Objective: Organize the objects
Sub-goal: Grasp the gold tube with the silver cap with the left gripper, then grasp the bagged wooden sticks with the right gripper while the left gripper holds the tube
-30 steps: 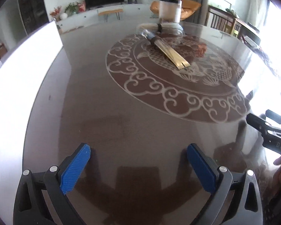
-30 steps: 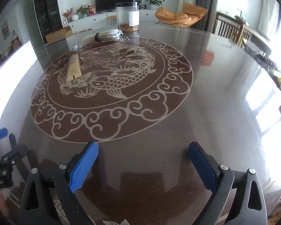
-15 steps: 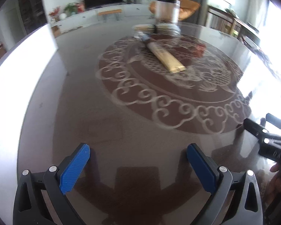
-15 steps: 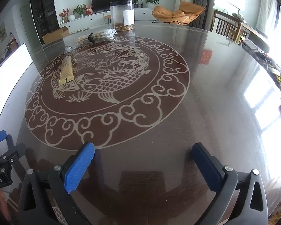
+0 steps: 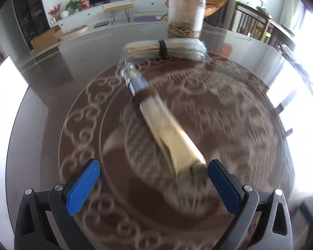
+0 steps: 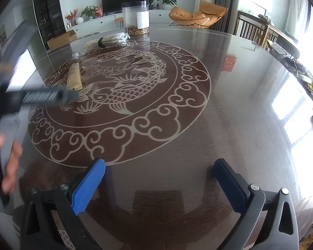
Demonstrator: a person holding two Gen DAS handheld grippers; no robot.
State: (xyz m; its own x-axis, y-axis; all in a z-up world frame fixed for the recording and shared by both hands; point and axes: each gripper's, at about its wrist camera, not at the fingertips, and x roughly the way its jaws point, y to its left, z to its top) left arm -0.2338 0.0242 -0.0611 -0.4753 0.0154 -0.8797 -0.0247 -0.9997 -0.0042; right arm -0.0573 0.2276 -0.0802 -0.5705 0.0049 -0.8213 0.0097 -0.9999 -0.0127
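Nothing is sorted yet: the gold packet [image 5: 173, 139] lies loose on the desk [image 6: 229, 108], its near end just ahead of my left tool [image 5: 154, 179], spread wide; bundle [image 5: 164, 49] and jar [image 5: 185, 14] wait beyond, right tool [image 6: 159, 179] wide, empty

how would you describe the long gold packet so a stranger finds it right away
Start at the round fish pattern on the dark table. On its left side lies the long gold packet, flat, with a silvery cap at its far end. The bundle and clear jar sit farther back.
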